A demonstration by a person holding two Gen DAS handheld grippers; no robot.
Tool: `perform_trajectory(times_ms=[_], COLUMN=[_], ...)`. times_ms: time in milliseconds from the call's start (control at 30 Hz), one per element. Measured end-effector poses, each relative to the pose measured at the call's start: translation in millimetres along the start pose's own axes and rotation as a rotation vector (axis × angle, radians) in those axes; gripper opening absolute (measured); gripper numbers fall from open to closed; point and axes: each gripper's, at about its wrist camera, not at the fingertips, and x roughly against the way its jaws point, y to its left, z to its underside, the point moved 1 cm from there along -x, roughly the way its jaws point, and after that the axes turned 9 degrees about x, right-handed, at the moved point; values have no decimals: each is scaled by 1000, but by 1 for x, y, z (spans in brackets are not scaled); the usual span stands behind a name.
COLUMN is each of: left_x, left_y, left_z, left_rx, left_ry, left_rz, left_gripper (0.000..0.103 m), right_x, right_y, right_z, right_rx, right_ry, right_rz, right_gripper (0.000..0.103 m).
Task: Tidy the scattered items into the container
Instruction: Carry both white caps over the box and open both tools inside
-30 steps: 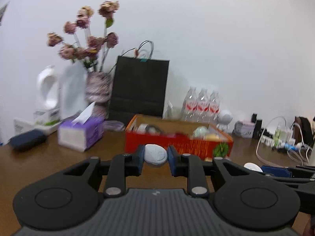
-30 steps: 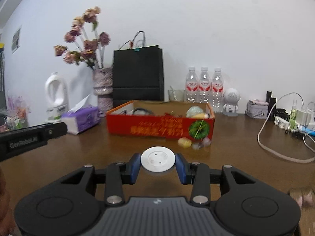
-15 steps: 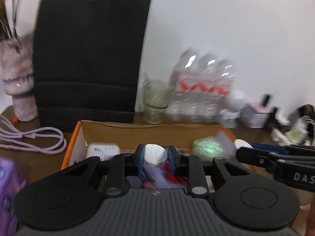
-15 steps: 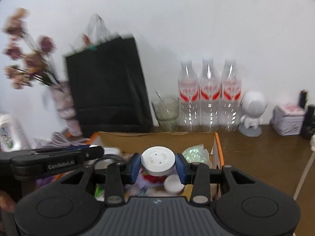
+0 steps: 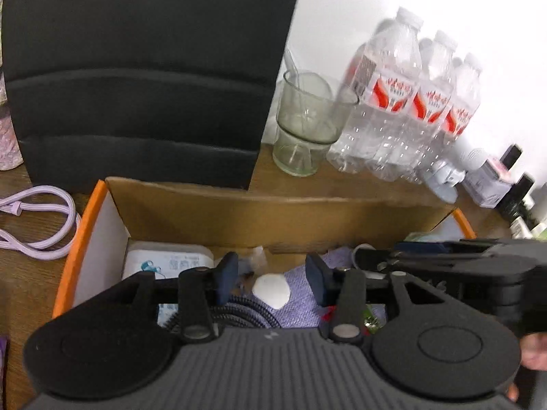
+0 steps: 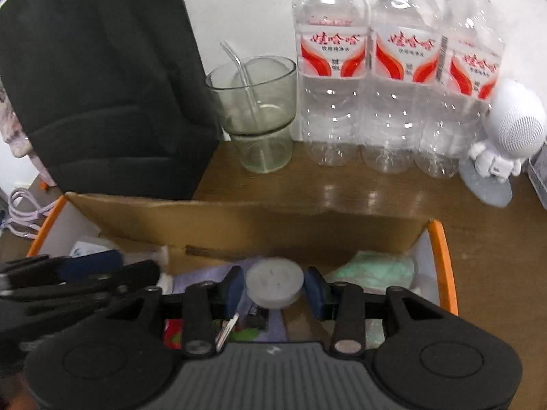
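Both tongs hang over the open orange-rimmed cardboard box [image 5: 85,218] on the table [image 6: 342,188]; the left tongs [image 5: 271,278] have just been opening, jaws apart, and a small white disc [image 5: 271,289] lies loose between them on the purple cloth [image 5: 301,307] inside; the right tongs [image 6: 273,288] have also just been opening, the round white cap [image 6: 274,282] between the blue pads, no longer pinched.
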Motion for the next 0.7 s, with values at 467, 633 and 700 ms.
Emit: perform_trajectory(times_ms=[467, 633, 700], left_x=[54, 92, 113], left_y=[4, -9, -16], left_z=[-4, 18, 28], left_rx=[-58, -124, -140], left_ry=[140, 128, 65], left_rz=[-218, -239, -246], left_gripper=[90, 98, 98], right_x=[75, 111, 127], right_y=[-2, 0, 3], right_z=[-10, 11, 21], right_rx=[-32, -43, -39], right_ry=[107, 155, 125], right_rz=[-5, 30, 28], right_gripper=[86, 88, 88])
